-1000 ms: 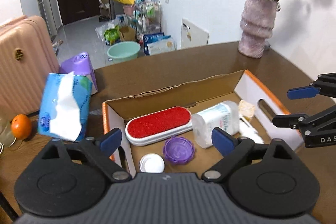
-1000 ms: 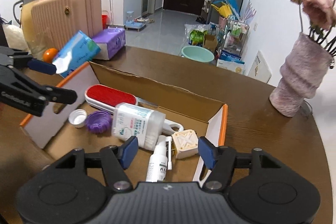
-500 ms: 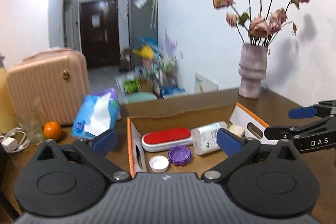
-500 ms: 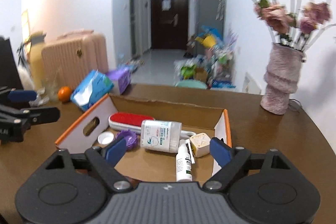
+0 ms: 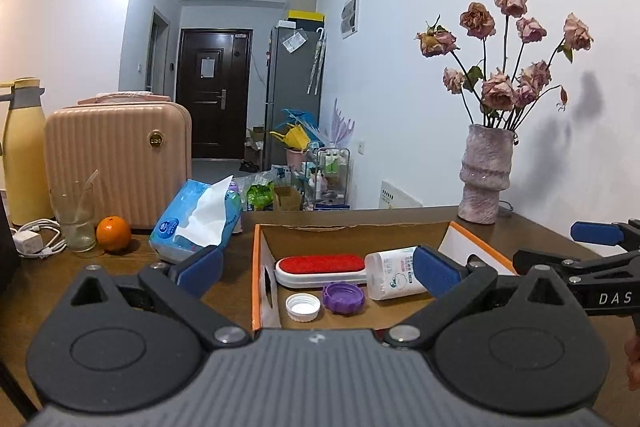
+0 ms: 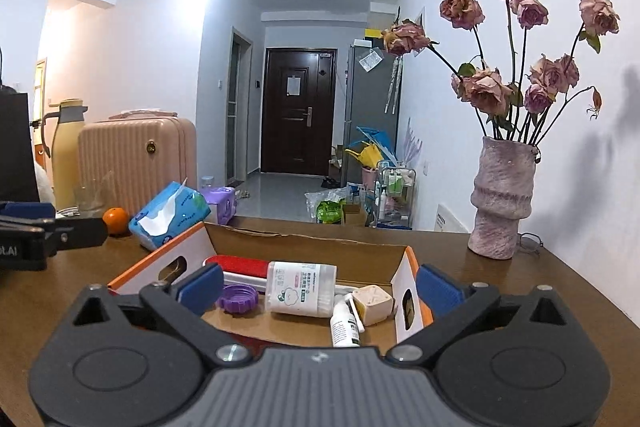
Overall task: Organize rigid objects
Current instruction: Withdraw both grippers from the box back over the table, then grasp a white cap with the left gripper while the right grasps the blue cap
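Both grippers hover before an open brown cardboard box (image 5: pixel 348 229) on the brown wooden desk (image 6: pixel 520 279). Left gripper (image 5: pixel 318 269) stands spread wide with nothing between its blue pads; the right gripper (image 6: pixel 318 285) is opening, its jaws likewise empty. Inside the box lie one red-topped lint brush (image 5: pixel 320 267), one white plastic bottle on its side (image 6: pixel 301 287), one purple screw cap (image 5: pixel 343 298) and one white cap (image 5: pixel 303 306). Only the right wrist view shows one small white spray bottle (image 6: pixel 344 327) and one cream cube-shaped piece (image 6: pixel 374 304), perhaps plastic. Left of the box sits one blue tissue pack (image 5: pixel 196 223).
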